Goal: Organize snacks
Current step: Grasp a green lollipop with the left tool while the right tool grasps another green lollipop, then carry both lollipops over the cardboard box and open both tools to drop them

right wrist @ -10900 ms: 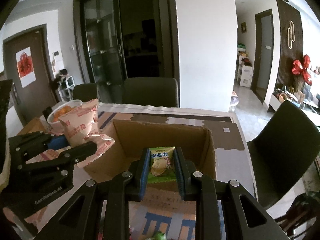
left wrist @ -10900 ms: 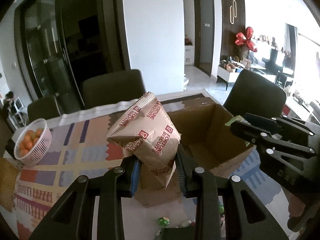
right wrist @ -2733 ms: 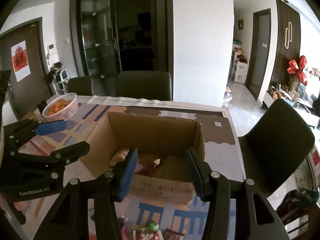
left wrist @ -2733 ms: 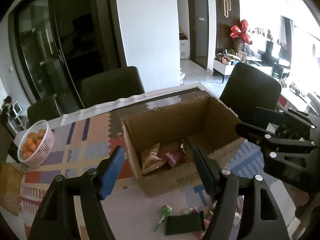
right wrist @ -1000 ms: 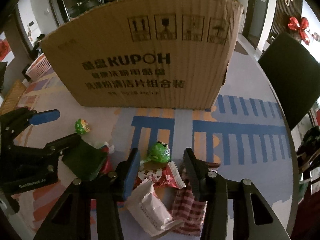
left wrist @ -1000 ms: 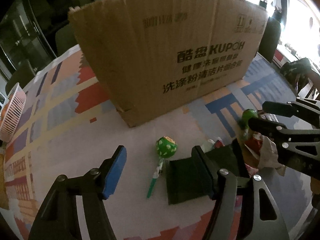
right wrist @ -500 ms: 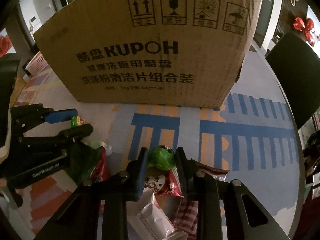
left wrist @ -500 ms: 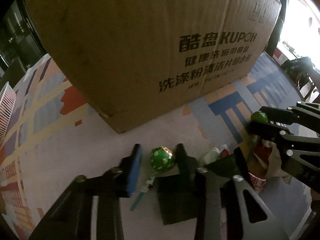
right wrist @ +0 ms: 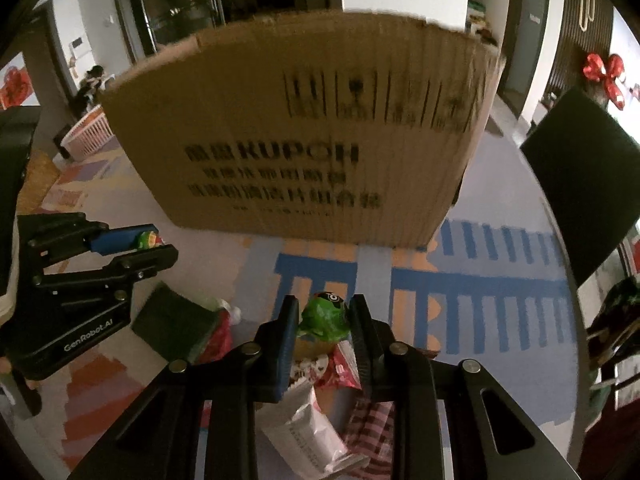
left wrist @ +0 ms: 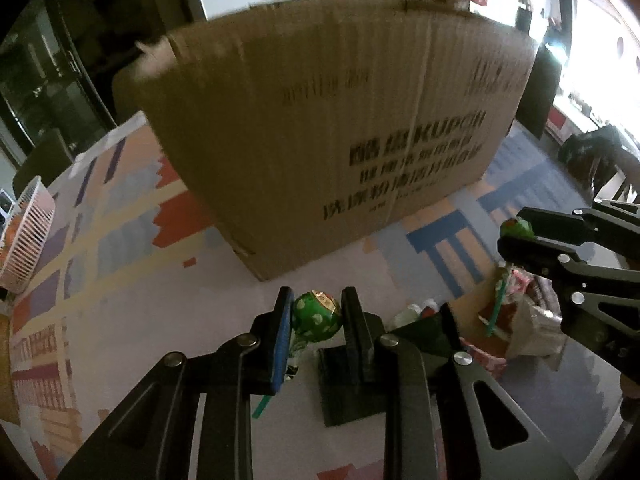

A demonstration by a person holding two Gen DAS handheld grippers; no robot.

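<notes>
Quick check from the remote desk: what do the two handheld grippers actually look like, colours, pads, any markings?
Both are matte black, angular frames with silver round bolt heads. The left gripper has one bright blue pad on its left finger and a black ribbed pad on the other; seen from the right wrist view its side reads "GenRobot.AI" in white. The right gripper has the same black build. No cables or sleeves are visible.

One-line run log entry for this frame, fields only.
left gripper: shut on spotted green lollipop | right gripper: shut on green lollipop | cardboard box: ahead on table | stage: both picked
</notes>
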